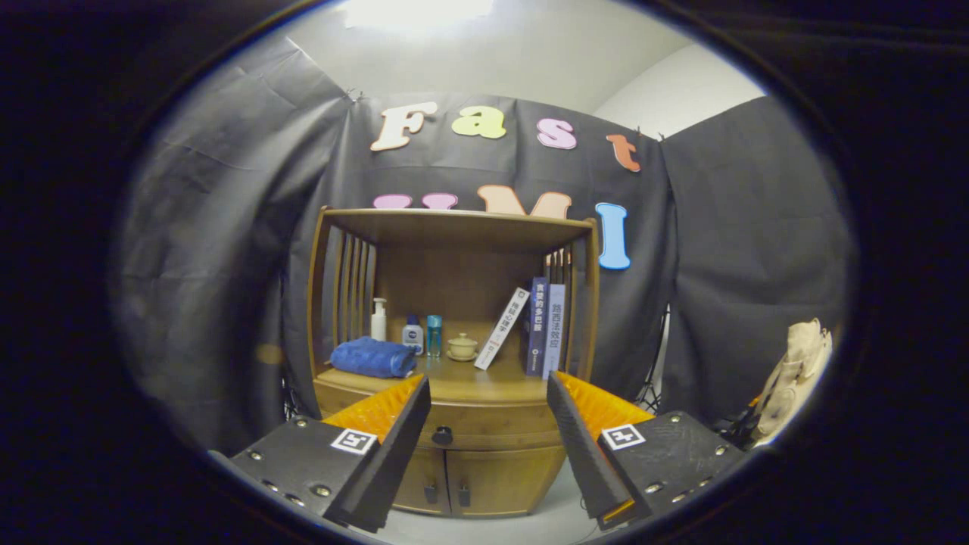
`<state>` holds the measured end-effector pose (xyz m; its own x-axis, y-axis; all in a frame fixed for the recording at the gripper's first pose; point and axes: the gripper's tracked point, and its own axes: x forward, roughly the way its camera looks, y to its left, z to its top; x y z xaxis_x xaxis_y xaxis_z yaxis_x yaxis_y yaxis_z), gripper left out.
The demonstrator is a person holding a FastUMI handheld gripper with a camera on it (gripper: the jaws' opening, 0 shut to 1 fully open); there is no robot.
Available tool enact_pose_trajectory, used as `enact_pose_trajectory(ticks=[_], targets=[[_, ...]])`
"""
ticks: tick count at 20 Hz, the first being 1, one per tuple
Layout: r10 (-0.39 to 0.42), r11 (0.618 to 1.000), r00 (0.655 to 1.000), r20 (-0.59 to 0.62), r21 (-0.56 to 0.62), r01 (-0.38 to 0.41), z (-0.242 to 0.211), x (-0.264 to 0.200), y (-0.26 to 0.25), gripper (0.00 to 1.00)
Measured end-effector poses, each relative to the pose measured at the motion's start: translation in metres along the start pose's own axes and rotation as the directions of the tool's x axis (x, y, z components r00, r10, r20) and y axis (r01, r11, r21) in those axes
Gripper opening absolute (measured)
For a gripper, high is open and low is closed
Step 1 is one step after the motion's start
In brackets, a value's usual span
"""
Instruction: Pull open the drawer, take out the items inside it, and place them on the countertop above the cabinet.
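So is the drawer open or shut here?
Shut: the drawer front sits flush with the cabinet. Its knob lies between the fingers of the open gripper, untouched.

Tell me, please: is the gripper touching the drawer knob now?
Apart. In the gripper view the gripper is open, and the drawer knob sits well beyond its fingers, with the drawer front visible between them.
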<state>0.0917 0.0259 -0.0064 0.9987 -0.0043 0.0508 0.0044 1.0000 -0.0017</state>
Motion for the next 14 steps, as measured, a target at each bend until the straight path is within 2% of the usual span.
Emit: enact_pose_trajectory(ticks=[9,12,14], targets=[[0.029,0.998,0.998,-0.059,0.053,-0.026,-0.057,0.078,0.038,0.92],[0.014,0.999,0.996,-0.092,0.046,-0.01,-0.084,0.101,0.044,0.92],[0.067,0.995,0.99,-0.123,0.083,-0.057,-0.107,0.117,0.063,0.92]])
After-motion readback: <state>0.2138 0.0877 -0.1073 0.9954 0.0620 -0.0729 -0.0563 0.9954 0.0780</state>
